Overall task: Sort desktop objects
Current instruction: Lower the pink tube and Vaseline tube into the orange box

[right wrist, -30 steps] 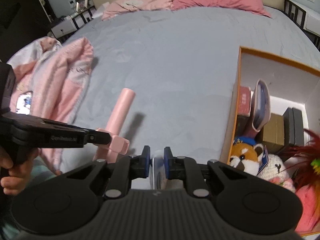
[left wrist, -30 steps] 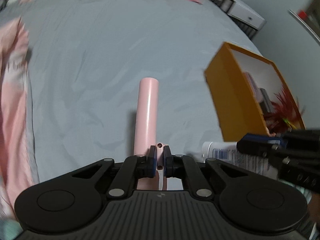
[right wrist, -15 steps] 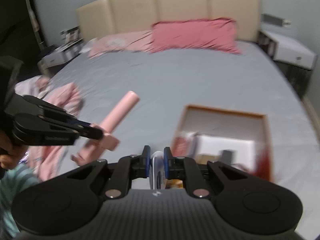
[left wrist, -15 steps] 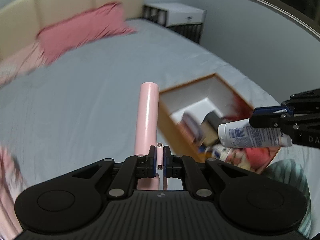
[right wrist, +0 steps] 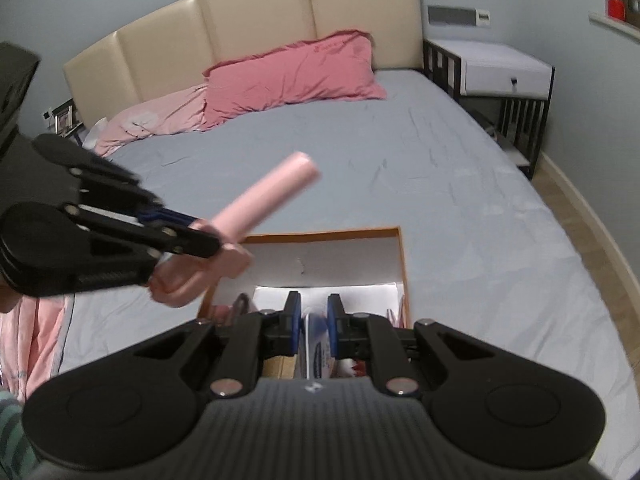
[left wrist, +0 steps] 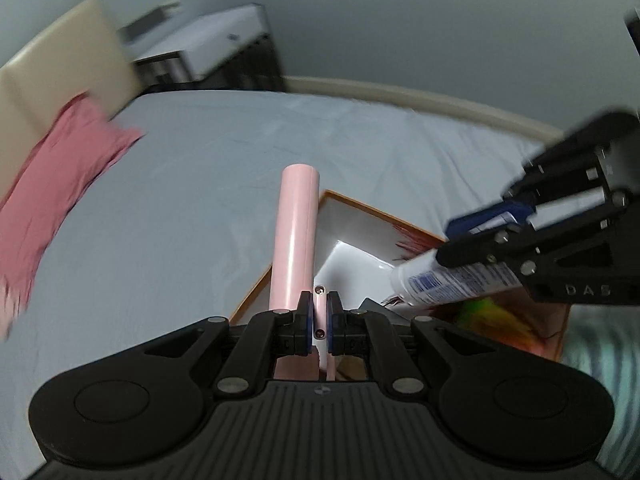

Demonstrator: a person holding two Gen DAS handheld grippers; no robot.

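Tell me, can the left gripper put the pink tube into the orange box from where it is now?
Probably yes. The left gripper holds the pink tube over the orange box, whose open white corner looks free.

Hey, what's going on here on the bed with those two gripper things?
A person is sorting loose items into an orange box on the grey bed. The left gripper is shut on a pink cylindrical gadget, and the right gripper is shut on a white tube. Both are held in the air above the open box, which already holds several things; neither item is released yet.
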